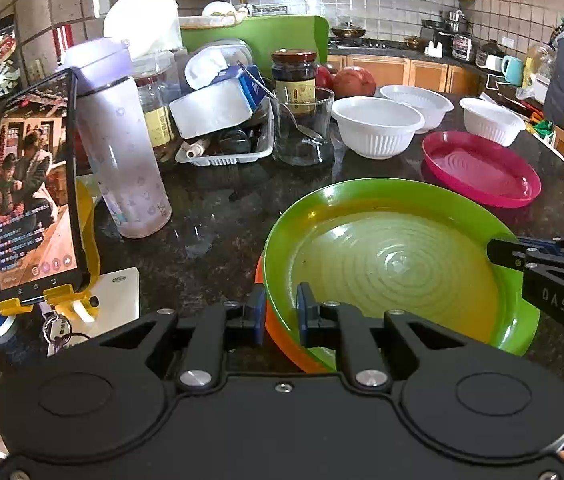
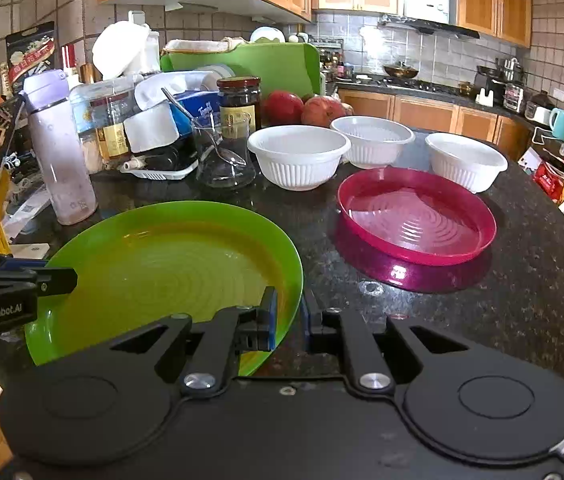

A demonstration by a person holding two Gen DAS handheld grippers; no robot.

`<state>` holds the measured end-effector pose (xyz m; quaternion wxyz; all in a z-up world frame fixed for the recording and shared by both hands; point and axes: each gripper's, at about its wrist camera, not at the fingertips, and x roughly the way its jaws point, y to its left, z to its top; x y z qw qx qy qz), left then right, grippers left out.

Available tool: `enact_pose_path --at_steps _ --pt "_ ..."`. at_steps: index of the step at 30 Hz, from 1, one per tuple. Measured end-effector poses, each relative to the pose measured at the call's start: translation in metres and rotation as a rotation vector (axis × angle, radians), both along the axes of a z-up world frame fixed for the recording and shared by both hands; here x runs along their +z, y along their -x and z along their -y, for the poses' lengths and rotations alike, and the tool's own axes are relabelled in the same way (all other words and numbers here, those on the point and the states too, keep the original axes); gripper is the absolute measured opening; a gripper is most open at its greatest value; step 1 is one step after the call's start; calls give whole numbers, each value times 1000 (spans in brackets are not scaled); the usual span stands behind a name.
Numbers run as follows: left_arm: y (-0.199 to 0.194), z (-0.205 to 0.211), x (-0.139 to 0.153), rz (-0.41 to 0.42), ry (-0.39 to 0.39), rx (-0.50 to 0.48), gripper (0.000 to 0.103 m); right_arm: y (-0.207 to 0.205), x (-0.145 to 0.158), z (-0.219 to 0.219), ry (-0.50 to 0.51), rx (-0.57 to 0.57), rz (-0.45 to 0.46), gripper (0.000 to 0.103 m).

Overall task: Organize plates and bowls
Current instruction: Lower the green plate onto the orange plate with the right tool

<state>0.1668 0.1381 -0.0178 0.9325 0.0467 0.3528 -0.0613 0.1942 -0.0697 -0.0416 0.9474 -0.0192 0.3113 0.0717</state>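
Observation:
A green plate (image 1: 394, 256) (image 2: 170, 264) is held over the dark counter by both grippers. My left gripper (image 1: 282, 312) is shut on its near left rim, together with the rim of an orange plate (image 1: 278, 328) stacked under it. My right gripper (image 2: 289, 320) is shut on the green plate's right rim; the orange plate is hidden in that view. Each gripper also shows in the other's view, clamped on the far rim. A pink plate (image 1: 482, 172) (image 2: 414, 216) lies on the counter beyond. Behind it stand three white ribbed bowls (image 2: 298, 156) (image 2: 374, 140) (image 2: 466, 160), each apart from the others.
A phone on a yellow stand (image 1: 38, 200) and a tall lilac bottle (image 1: 122, 152) stand at the left. Behind are a glass with a spoon (image 1: 302, 128), a dark jar (image 1: 294, 76), a cluttered white tray (image 1: 222, 156) and red fruit (image 2: 306, 108). The counter's edge (image 2: 562, 216) curves along the right.

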Motion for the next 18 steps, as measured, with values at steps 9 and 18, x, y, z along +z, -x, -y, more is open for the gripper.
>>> enact_pose_path --at_steps 9,18 --pt "-7 -9 -6 -14 3 -20 21 -8 -4 -7 6 -24 -10 16" --pt "-6 -8 -5 -12 22 -60 33 -9 -2 -10 8 -29 4 23"
